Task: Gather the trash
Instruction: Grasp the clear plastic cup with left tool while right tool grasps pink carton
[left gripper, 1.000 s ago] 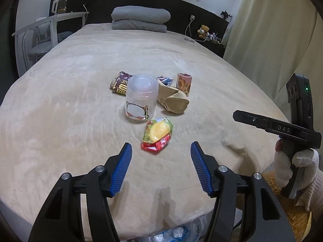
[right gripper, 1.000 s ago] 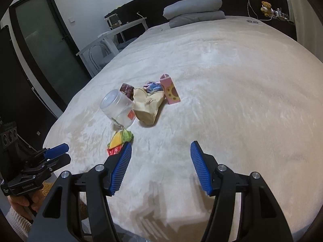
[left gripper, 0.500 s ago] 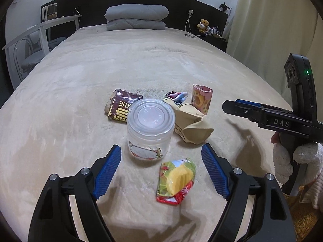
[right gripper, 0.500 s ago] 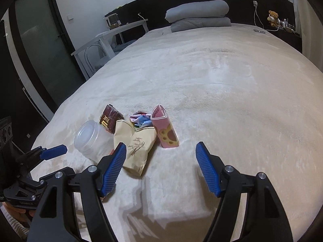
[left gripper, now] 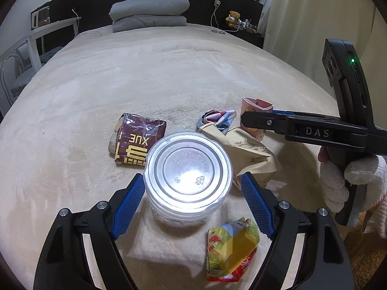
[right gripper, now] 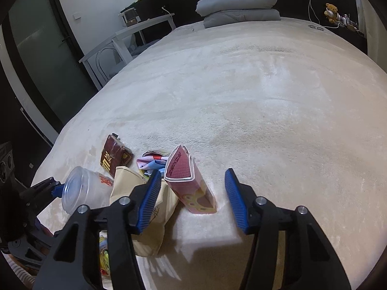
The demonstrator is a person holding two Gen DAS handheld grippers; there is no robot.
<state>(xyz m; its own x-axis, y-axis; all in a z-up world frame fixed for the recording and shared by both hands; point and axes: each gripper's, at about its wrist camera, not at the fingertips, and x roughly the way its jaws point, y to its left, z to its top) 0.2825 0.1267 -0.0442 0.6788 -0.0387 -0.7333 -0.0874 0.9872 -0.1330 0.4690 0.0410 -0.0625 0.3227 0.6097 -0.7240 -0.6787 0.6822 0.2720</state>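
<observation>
bed (left gripper: 169, 77), jar (left gripper: 188, 169) between left claw (left gripper: 191, 203)

Pretty plain bedroom. Big bed (right gripper: 266, 96) with a fuzzy cream cover fills most of the view, grey folded duvet (left gripper: 148, 12) at the far end against a black headboard (left gripper: 96, 7). White walls. White desk (right gripper: 135, 29) and chair (right gripper: 106, 60) on the left, dark frosted door (right gripper: 41, 55) past them. Cream curtain (left gripper: 314, 12) on the right, and a teddy bear (left gripper: 233, 18) on the far shelf.
</observation>
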